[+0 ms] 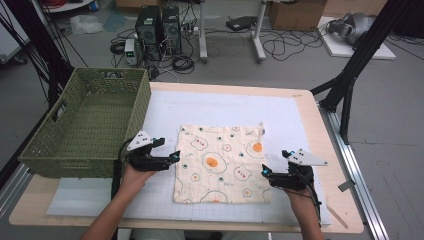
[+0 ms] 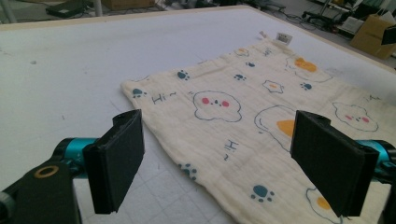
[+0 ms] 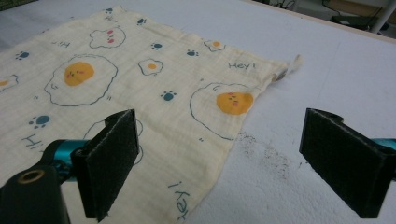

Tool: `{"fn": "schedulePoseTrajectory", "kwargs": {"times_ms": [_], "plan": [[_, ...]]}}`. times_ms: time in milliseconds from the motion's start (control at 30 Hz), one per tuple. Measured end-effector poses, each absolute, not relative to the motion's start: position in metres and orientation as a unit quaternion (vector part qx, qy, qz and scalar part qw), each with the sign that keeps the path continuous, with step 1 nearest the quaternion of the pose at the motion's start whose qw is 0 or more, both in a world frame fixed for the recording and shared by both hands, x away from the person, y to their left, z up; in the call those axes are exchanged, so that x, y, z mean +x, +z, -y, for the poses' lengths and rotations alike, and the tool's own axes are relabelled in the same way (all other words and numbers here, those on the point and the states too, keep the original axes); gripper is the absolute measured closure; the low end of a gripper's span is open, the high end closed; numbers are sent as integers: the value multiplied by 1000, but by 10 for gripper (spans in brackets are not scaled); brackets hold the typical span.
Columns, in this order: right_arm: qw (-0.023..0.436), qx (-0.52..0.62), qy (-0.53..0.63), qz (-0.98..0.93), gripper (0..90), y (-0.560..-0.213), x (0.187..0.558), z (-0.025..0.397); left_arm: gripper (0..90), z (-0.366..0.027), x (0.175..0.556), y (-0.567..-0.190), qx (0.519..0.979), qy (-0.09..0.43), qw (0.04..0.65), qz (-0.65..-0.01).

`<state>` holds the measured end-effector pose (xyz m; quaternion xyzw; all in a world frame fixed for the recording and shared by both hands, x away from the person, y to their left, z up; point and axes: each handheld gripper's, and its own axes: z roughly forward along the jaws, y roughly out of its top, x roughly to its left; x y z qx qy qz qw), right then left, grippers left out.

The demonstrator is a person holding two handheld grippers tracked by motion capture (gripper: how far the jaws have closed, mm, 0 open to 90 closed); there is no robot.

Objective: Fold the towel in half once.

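Nearest the person, two forearms are seen entering from six o'clock in the high view. The left hand-held gripper (image 1: 172, 157) is held at about eight o'clock from the bench's middle, its jaws spread apart and clamped on nothing; its tips are poised at the left edge of the cloth (image 1: 220, 162). In the left gripper view, that edge is seen running between the two black pads (image 2: 116, 165), which are held wide (whether they touch the fabric cannot be told).

The right hand-held gripper (image 1: 265, 171) is held at about four o'clock, jaws likewise apart and empty, with its tips at the cloth's right edge. In the right gripper view the cloth's right border is seen lying between the open pads (image 3: 109, 161), and a scatter of dark specks (image 3: 264, 149) is marked on the mat just beside it.

The cloth itself, cream with fried-egg and paw prints, is spread flat near the middle of the white gridded mat (image 1: 225, 105) that covers the bench (image 1: 320, 130).

Farther off, at ten o'clock, a green woven basket (image 1: 87, 122) is set on the bench's left edge, near but apart from the cloth. Beyond the bench, at twelve o'clock, computer towers (image 1: 159, 30) and loose cables (image 1: 285, 45) are seen on the floor.
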<state>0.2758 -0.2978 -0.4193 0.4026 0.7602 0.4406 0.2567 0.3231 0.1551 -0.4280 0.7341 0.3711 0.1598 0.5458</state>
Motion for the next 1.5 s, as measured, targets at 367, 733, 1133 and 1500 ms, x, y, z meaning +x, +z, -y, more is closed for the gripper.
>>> {"fn": "schedulePoseTrajectory", "kwargs": {"times_ms": [367, 733, 1133, 1500], "plan": [[254, 407, 440, -759, 112, -421, 276, 300, 182, -155, 326, -431, 737, 156, 535, -382], [253, 407, 439, -760, 112, -424, 273, 305, 193, -151, 330, -431, 730, 151, 536, -397], [249, 405, 436, -764, 112, -426, 273, 303, 235, -138, 371, -416, 732, 168, 512, -417], [246, 409, 442, -760, 112, -426, 273, 305, 239, -130, 404, -416, 732, 180, 486, -442]]}}
